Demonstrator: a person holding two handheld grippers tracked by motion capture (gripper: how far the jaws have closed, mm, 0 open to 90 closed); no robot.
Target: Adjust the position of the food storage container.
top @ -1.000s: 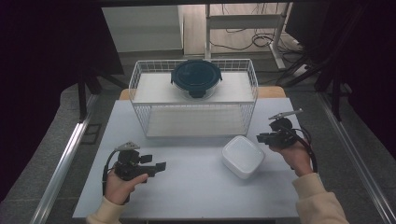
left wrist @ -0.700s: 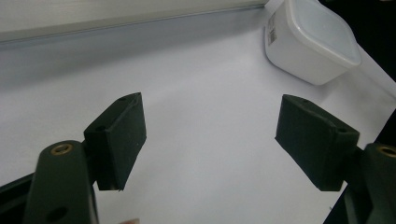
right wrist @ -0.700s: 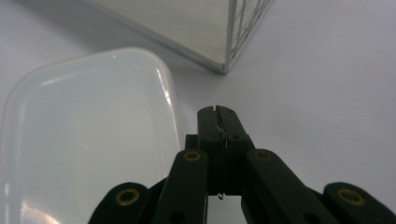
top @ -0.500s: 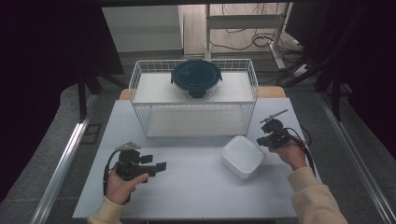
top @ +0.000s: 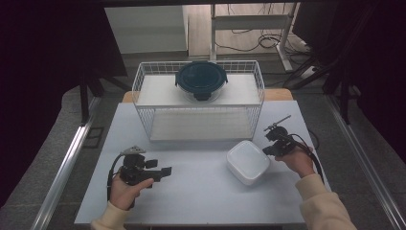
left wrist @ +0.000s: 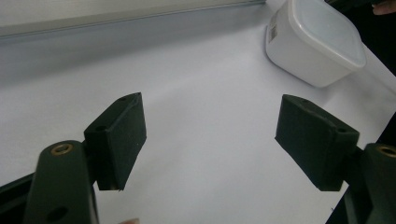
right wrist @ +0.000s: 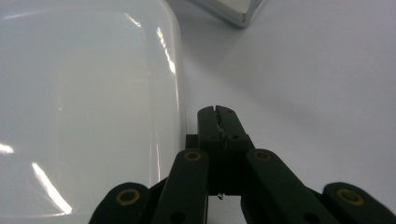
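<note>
1. Looking down from the high view, we see a white rectangular table (top: 201, 191) with a white wire basket (top: 143, 96) standing at its far half.
2. We find a round clear glass container with a dark blue clip-on lid (top: 201, 80) inside that basket, near its back wall; the lid is on, and we cannot tell what, if anything, is in it.
3. We see nothing else on the pale floor of the basket around it.
4. We see a white square plastic box with a translucent white lid (top: 248, 161) lying on the table in front of the basket's right corner, apart from the wire wall.
5. We note its lid is on; the plastic is milky, so we cannot tell its contents. In the left gripper view the same box (left wrist: 313, 42) carries a small printed label on one side.
6. We hold the right gripper (top: 271, 149) just beside the right edge of the box. In the right gripper view its jaws are pressed together with nothing between them, their tips (right wrist: 218, 116) close alongside the box's rounded rim (right wrist: 175, 84); we cannot tell whether they touch it. These jaws have just been closing.
7. We keep the left gripper (top: 165, 171) low over the front left of the table, well apart from the box. Its jaws stand wide apart over bare tabletop.
</note>
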